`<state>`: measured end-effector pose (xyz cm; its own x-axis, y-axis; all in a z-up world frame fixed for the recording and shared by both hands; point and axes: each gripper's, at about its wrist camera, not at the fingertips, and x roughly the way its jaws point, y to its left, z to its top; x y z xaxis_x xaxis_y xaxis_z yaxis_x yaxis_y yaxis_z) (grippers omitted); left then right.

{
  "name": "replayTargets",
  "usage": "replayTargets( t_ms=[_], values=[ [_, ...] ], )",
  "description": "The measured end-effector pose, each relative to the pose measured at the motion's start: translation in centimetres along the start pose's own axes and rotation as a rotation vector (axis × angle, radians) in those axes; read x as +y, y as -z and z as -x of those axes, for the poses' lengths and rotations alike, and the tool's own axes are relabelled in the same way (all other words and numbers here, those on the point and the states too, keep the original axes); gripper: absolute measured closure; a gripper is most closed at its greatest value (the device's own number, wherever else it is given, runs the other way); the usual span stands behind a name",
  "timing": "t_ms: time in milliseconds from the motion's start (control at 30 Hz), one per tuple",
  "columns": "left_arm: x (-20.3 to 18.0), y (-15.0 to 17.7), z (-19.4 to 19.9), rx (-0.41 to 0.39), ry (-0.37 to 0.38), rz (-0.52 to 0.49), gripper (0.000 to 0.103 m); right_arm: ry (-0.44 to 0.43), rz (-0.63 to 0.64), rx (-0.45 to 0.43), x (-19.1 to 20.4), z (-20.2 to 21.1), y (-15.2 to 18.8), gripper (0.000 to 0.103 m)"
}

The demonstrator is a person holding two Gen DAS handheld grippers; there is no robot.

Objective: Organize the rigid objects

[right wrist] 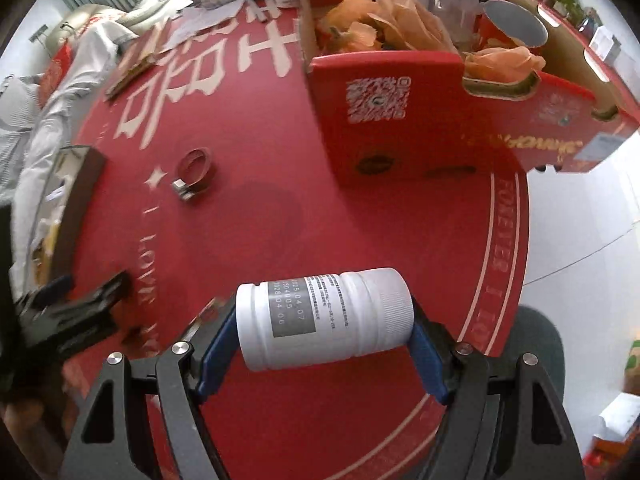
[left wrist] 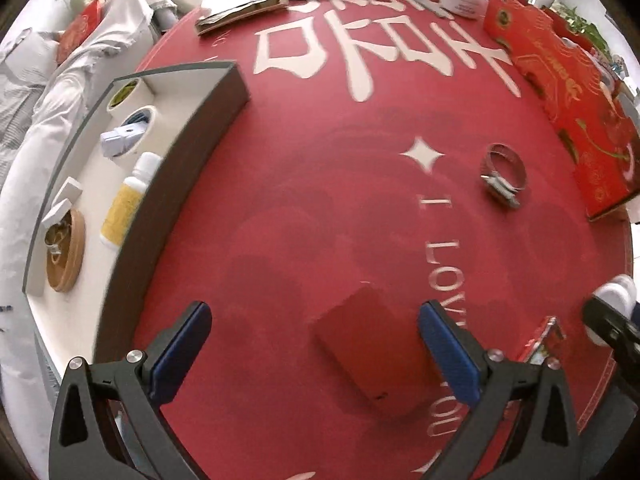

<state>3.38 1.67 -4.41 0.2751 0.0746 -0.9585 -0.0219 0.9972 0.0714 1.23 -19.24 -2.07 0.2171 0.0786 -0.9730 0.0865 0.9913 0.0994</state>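
Observation:
My left gripper (left wrist: 316, 354) is open and points down at the red table cloth (left wrist: 320, 200). A small dark red box (left wrist: 368, 356) lies flat on the cloth between its blue pads (left wrist: 188, 352), and neither pad presses on it. My right gripper (right wrist: 322, 320) is shut on a white plastic bottle (right wrist: 324, 316), held sideways with its ribbed cap to the right, above the cloth. A metal hose clamp (left wrist: 502, 178) lies loose on the cloth and also shows as the hose clamp (right wrist: 194, 174) in the right wrist view.
A dark-walled tray (left wrist: 180, 184) with a white floor stands at the left, holding tape rolls (left wrist: 134, 120), a yellow bottle (left wrist: 128, 196) and a wooden dish (left wrist: 66, 252). A red carton (right wrist: 400, 128) holding orange things stands at the right. Papers and a jar sit at the far side.

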Motion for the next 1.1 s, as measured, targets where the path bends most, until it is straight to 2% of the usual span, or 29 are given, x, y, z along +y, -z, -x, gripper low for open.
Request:
replayTargets(
  t_ms=[33, 100, 200, 267, 400, 633, 1100],
  values=[
    [-0.4, 0.1, 0.1, -0.015, -0.011, 0.003, 0.000, 0.007, 0.002, 0.010, -0.1, -0.5, -0.3, 0.026],
    [-0.5, 0.6, 0.1, -0.040, -0.024, 0.025, 0.000, 0.016, 0.015, -0.005, 0.0, -0.7, -0.5, 0.011],
    [0.5, 1.3, -0.3, -0.054, 0.022, 0.115, 0.000, 0.066, 0.025, 0.013, -0.1, -1.6, -0.6, 0.000],
    [1.4, 1.4, -0.7, -0.051, 0.073, 0.175, 0.000, 0.074, 0.031, -0.008, -0.3, -1.6, -0.3, 0.000],
    [1.4, 1.6, -0.8, -0.067, 0.055, 0.195, 0.000, 0.125, 0.066, -0.001, 0.4, -2.2, -0.1, 0.000],
    [0.9, 2.4, -0.2, -0.069, 0.049, 0.217, 0.000, 0.126, 0.065, -0.026, 0.4, -2.3, 0.2, 0.000],
    [1.3, 2.6, 0.0, -0.076, 0.048, 0.230, 0.000, 0.127, 0.067, -0.021, 0.6, -2.2, -0.1, 0.000]
  ],
)
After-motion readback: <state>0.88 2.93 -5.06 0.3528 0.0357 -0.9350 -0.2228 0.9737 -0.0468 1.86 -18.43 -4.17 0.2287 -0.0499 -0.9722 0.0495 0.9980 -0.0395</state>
